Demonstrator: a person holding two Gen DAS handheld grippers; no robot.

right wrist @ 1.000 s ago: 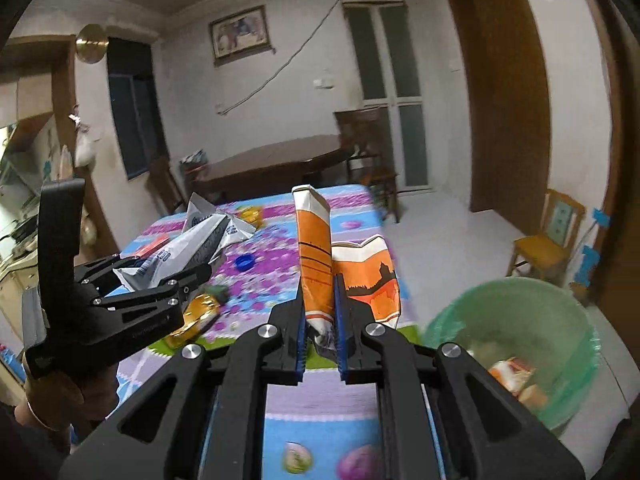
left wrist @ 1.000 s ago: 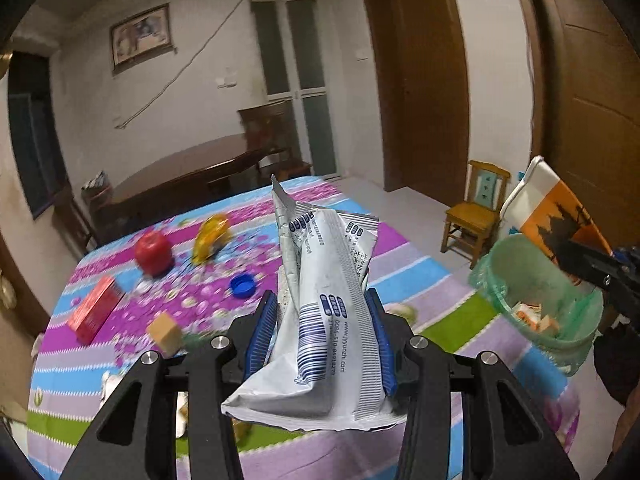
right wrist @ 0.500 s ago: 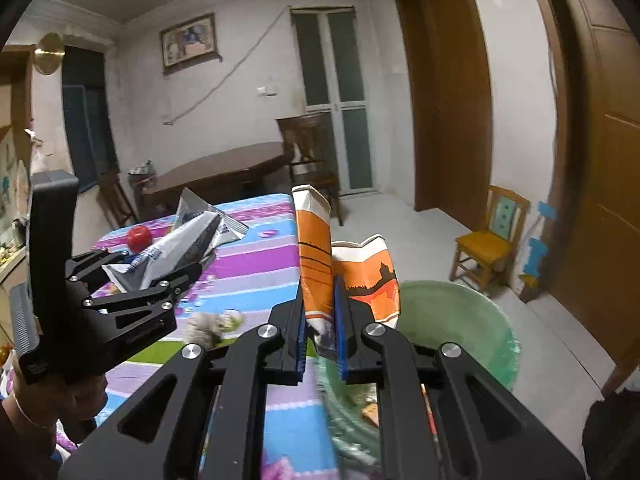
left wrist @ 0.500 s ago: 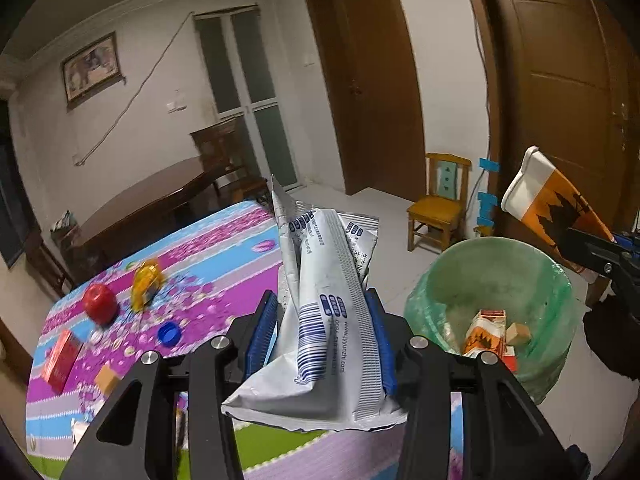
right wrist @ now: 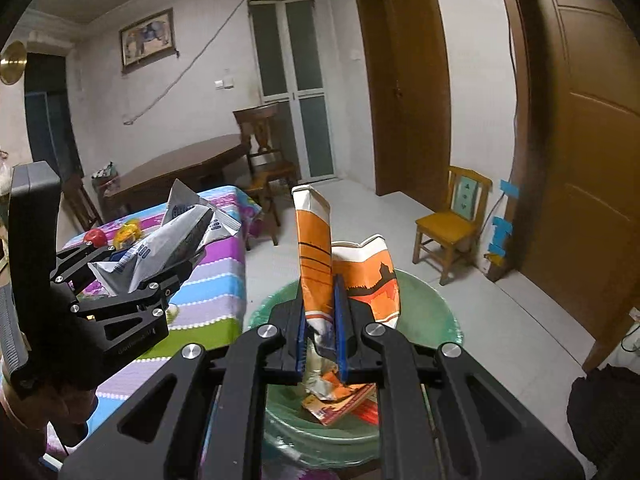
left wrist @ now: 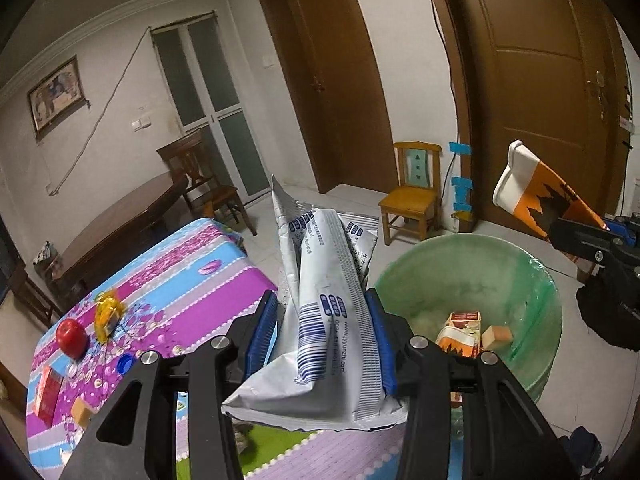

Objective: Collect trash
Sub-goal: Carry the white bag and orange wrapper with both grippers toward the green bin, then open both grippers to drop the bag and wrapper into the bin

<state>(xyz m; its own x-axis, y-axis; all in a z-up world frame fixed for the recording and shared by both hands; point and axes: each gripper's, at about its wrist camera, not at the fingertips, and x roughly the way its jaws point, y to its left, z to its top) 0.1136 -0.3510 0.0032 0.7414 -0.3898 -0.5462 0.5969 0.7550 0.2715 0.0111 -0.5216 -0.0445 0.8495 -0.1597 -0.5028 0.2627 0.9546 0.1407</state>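
Both grippers have swung away from the table toward the green bin since a second ago, and the bin now fills much more of each view. Clamped between the blue pads of the left gripper (left wrist: 322,340) is a grey-white wrapper (left wrist: 328,304), its long axis running up and away along the fingers, its crumpled top pointing toward the far doors and its wide bottom sagging below the pads. This gripper hangs over the table's near-right corner, just beside the bin's left rim.

The right gripper (right wrist: 320,328) is clenched on an orange-and-white carton (right wrist: 316,264), flattened and standing nearly upright, open mouth upward; its lower end hangs crushed below the pads. It sits directly above the green bin (left wrist: 548,308), whose liner already holds a small orange carton (left wrist: 460,332) and a tan block (left wrist: 498,334); what else lies under the right gripper is hard to make out.

On the striped tablecloth (left wrist: 192,276), well back from the corner, lie a red apple (left wrist: 71,332), a yellow toy (left wrist: 106,312), a blue cap (left wrist: 126,364) and a red box (left wrist: 48,394). Bare tile floor (left wrist: 348,196) stretches beyond the bin to a small wooden chair (left wrist: 412,196) by the brown doors.
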